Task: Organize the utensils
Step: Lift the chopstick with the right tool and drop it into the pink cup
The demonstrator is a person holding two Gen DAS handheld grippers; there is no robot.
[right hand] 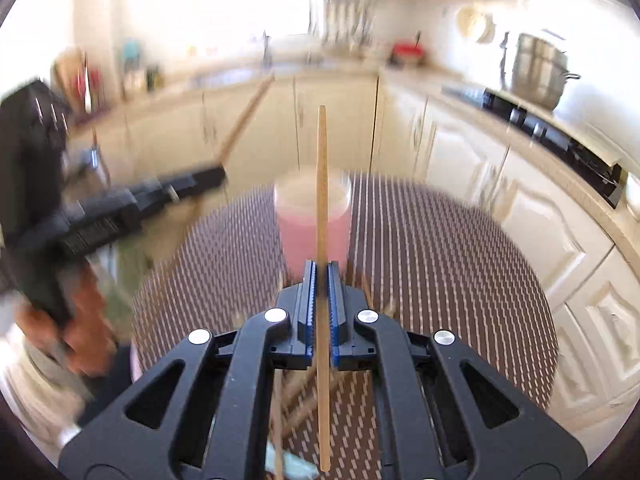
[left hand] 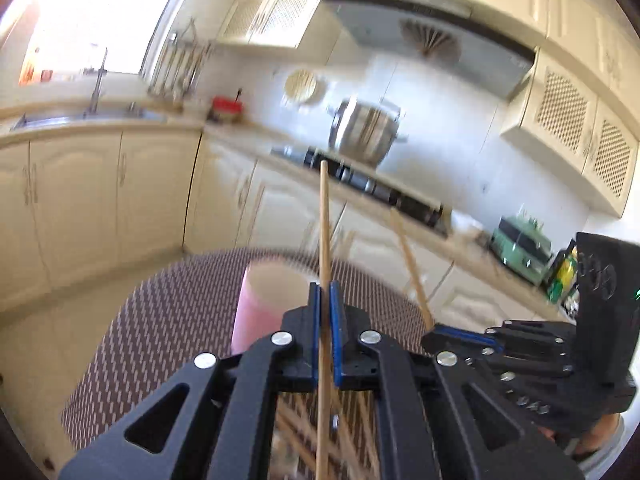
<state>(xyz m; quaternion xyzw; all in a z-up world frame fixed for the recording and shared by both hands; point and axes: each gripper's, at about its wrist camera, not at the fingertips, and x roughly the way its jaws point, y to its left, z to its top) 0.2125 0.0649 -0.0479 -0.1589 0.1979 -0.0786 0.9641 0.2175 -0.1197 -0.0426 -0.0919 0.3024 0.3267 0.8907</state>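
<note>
Here each gripper pinches one wooden chopstick upright: the left gripper [left hand: 325, 320] clamps the left chopstick [left hand: 324, 240], the right gripper [right hand: 322, 300] the right chopstick [right hand: 322, 200]. A pink cup [right hand: 314, 216] stands just beyond on the patterned round table [right hand: 440, 260], loose chopsticks [left hand: 352, 420] lying below.

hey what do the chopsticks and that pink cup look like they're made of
Chopstick in the left gripper: chopstick looks like plain wood or bamboo, pale tan, matte. Same for the one in the right gripper. Pink cup: probably plastic, smooth, pale inside; blur leaves it open.
</note>
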